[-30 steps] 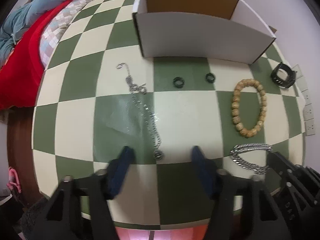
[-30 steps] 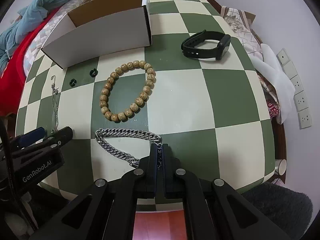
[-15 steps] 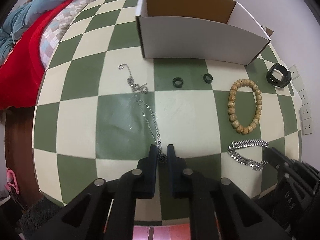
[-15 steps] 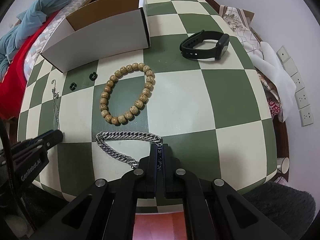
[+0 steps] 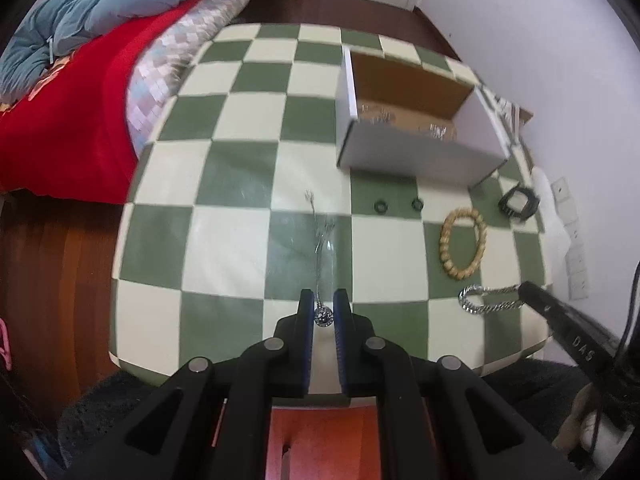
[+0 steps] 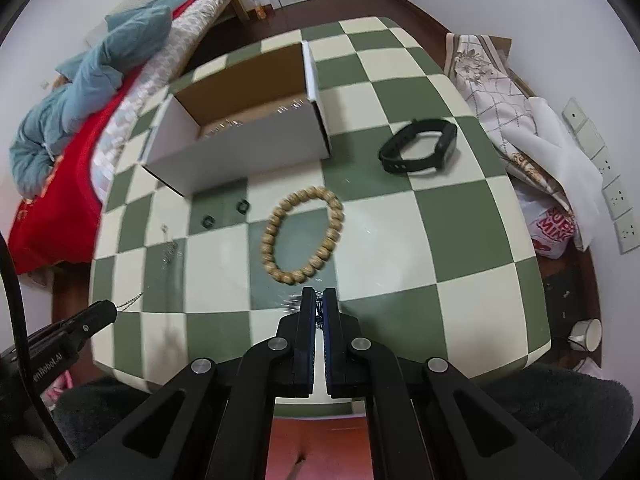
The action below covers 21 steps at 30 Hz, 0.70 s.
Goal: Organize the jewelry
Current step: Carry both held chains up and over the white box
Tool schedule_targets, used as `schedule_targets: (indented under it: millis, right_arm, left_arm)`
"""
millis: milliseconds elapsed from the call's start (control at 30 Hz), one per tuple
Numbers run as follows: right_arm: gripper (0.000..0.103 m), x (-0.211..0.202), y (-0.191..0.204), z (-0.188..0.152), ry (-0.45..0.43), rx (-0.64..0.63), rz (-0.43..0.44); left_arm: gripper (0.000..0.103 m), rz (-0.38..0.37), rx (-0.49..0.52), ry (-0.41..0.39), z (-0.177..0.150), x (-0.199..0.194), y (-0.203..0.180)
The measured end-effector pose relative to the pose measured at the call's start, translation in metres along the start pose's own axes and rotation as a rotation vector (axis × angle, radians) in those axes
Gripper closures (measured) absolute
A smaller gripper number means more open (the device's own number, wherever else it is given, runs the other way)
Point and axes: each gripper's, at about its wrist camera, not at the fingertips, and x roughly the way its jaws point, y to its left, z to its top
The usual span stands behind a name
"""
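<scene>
Thin silver necklace (image 5: 320, 256) and chunky chain (image 5: 490, 300), both lifted

The tabletop (image 5: 224, 240) was checked in green and cream. The box (image 6: 248, 148) was white outside, brown inside. The bead bracelet (image 6: 302, 240) was tan, the watch band (image 6: 420, 146) and 2 small rings (image 5: 380, 206) black, the chains silver (blurred). The blanket (image 5: 80, 92) was red, the bundled cloth (image 6: 88, 92) grey-blue.

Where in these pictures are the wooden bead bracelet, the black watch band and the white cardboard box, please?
wooden bead bracelet (image 6: 276, 224), right wrist view, on beads of its left side.
black watch band (image 6: 446, 146), right wrist view, on its face.
white cardboard box (image 6: 248, 152), right wrist view, on its front wall.
</scene>
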Motion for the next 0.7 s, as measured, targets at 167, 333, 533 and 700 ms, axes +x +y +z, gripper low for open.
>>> schedule_targets:
  millis: [167,333,533,700]
  right_arm:
    - [0.1,-0.014,0.009,0.007,-0.022,-0.023,0.027]
    - [0.1,-0.027,0.018,0.016,-0.047,-0.049,0.037]
    - [0.1,-0.045,0.027,0.03,-0.085,-0.078,0.044]
    - [0.1,-0.059,0.032,0.042,-0.113,-0.093,0.048]
  left_arm:
    - [0.096,0.02,0.03,-0.054,0.019,-0.015,-0.006]
    - [0.096,0.019,0.065,-0.093,0.031,-0.031,-0.02]
    - [0.096,-0.016,0.092,-0.138,0.044,-0.05,-0.038]
    - [0.096,-0.036,0.109,-0.174,0.054,-0.064,-0.05]
